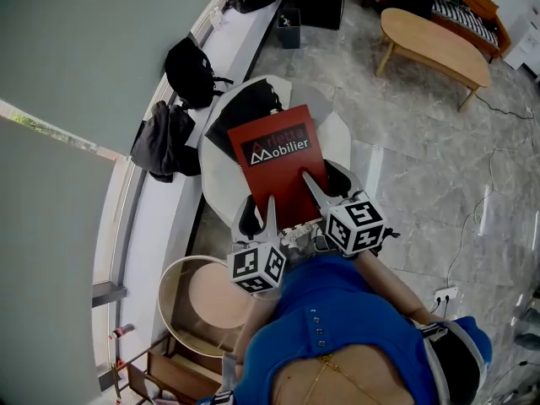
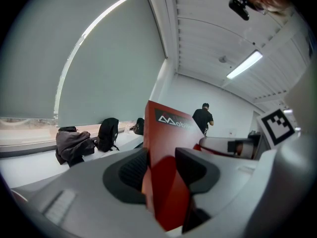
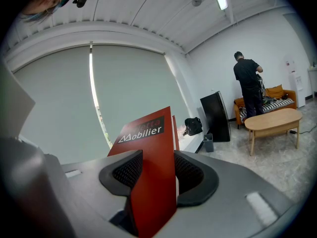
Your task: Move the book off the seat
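Left tongs (image 2: pixel 163 172) and right tongs (image 3: pixel 156 175) both clamp the book's (image 1: pixel 278 171) near edge over the seat (image 1: pixel 217 175); uneven lifting could twist it free.

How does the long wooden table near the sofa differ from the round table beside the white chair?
The long wooden table has an oval top on slanted legs; the round table is a circle with a raised pale rim. The long table stands on open floor near the sofa; the round table, by the window. The long table shows whole; the round table is partly hidden by the person's blue shirt. Both tops look light brown.
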### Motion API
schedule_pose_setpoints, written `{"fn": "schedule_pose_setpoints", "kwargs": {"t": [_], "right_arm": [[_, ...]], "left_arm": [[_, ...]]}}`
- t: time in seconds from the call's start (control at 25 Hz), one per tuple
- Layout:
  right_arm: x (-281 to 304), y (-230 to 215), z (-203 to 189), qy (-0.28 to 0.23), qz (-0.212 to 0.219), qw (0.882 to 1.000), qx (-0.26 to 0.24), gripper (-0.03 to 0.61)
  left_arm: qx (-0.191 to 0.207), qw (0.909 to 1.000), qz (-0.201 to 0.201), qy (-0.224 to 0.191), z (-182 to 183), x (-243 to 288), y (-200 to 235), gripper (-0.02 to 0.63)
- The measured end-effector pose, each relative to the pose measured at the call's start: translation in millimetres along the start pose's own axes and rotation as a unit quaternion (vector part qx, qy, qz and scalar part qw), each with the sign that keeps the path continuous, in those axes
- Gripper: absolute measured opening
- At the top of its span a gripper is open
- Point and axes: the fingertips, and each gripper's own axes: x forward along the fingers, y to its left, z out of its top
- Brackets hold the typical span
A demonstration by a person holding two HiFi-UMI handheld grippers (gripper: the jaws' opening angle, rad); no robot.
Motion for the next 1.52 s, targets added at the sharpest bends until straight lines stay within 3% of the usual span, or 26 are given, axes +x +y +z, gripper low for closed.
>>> {"fn": "schedule_pose_setpoints", "kwargs": {"t": [1.52], "right_arm": [[5, -6, -5, 0.007, -0.007, 1.000, 0.009, 0.201]], "left_arm": [[-0.011, 0.9999, -0.005, 0.008, -5, 8, 4, 0.170]]}}
